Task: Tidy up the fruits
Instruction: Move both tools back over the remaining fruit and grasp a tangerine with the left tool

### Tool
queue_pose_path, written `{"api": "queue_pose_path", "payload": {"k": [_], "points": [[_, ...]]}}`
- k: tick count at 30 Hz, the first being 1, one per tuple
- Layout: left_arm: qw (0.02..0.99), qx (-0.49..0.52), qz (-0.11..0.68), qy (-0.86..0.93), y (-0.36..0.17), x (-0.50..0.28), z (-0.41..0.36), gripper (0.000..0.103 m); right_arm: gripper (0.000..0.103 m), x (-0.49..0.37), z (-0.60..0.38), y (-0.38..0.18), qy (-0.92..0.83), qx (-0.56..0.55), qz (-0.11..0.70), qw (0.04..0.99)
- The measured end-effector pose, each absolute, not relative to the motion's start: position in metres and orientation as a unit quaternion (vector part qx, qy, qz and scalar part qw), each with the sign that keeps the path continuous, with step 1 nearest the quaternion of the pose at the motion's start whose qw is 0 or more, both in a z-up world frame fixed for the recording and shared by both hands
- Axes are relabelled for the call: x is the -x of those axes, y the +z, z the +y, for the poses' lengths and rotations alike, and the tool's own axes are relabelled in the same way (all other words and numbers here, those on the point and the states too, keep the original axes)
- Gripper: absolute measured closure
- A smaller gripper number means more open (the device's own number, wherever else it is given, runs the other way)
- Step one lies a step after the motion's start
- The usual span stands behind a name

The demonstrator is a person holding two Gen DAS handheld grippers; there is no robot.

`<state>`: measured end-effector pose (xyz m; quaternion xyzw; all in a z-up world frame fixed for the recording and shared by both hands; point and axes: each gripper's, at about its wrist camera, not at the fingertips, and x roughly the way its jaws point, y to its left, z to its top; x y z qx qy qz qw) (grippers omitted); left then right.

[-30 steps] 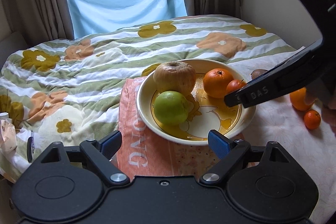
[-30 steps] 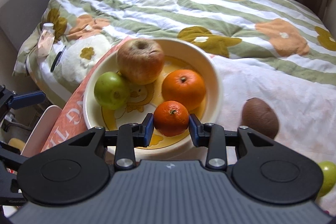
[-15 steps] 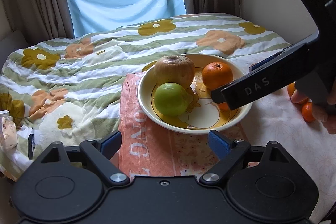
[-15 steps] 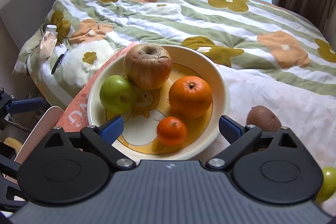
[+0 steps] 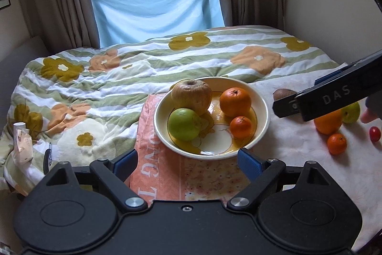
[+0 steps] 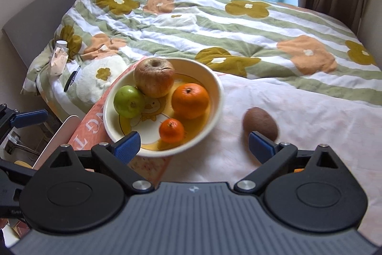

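We list one round cream bowl (image 5: 261, 121), glazed, with a yellow cartoon print inside, standing on an orange woven cloth (image 5: 167, 178) whose white letters we read only in part. It sits on a bed under a quilted cover (image 5: 133, 78) with green stripes and ochre and peach flowers.

In the bowl:
- a wrinkled, dull brown-yellow apple (image 5: 191, 93), touching a smooth green apple (image 5: 183, 124);
- a large dimpled orange (image 5: 235, 102), just beside a small mandarin (image 5: 241, 127).

Outside it, on a pale pink sheet (image 6: 298, 116):
- a fuzzy brown oval kiwi (image 6: 260, 123), near the rim;
- further right, in the left wrist view, an orange (image 5: 327, 123), a second small mandarin (image 5: 336, 143), a green fruit (image 5: 351, 111) and a small red one (image 5: 374, 133).

Left tongs (image 5: 186, 160): black with blue ribbed pads, spread wide, empty, above the cloth at the near rim.

Right tongs (image 6: 193, 146): same make, spread wide, having just been opening, nothing between them; the small mandarin lies free in the bowl. The side reads "DAS".

At the bed's left edge lies a crumpled white tube (image 6: 58, 56), its print unreadable.
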<state>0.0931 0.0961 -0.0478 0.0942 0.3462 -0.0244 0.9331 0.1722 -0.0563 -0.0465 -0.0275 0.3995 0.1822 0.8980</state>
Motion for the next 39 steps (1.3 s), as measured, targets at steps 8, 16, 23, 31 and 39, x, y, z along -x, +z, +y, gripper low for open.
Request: {"api": "queue_pose_path", "payload": {"k": [8, 16, 23, 31, 39], "points": [[0.938, -0.082, 0.335, -0.018, -0.03, -0.069, 0.061, 0.01, 0.0, -0.141, -0.109, -0.022, 0.168, 0.019, 0.381, 0.909], [0.942, -0.081, 0.325, -0.025, -0.022, -0.051, 0.017, 0.01, 0.0, -0.112, -0.167, -0.017, 0.145, 0.023, 0.375, 0.915], [0.942, -0.085, 0.323, -0.042, -0.026, -0.04, -0.025, 0.01, 0.0, -0.092, -0.221, -0.021, 0.123, 0.019, 0.376, 0.918], [0.937, -0.098, 0.327, -0.07, -0.044, -0.045, -0.069, 0.01, 0.0, -0.071, -0.269, -0.047, 0.092, 0.019, 0.396, 0.913], [0.928, -0.11, 0.34, -0.106, -0.074, -0.067, -0.099, 0.013, 0.0, -0.057, -0.299, -0.083, 0.066, 0.004, 0.423, 0.904]]}}
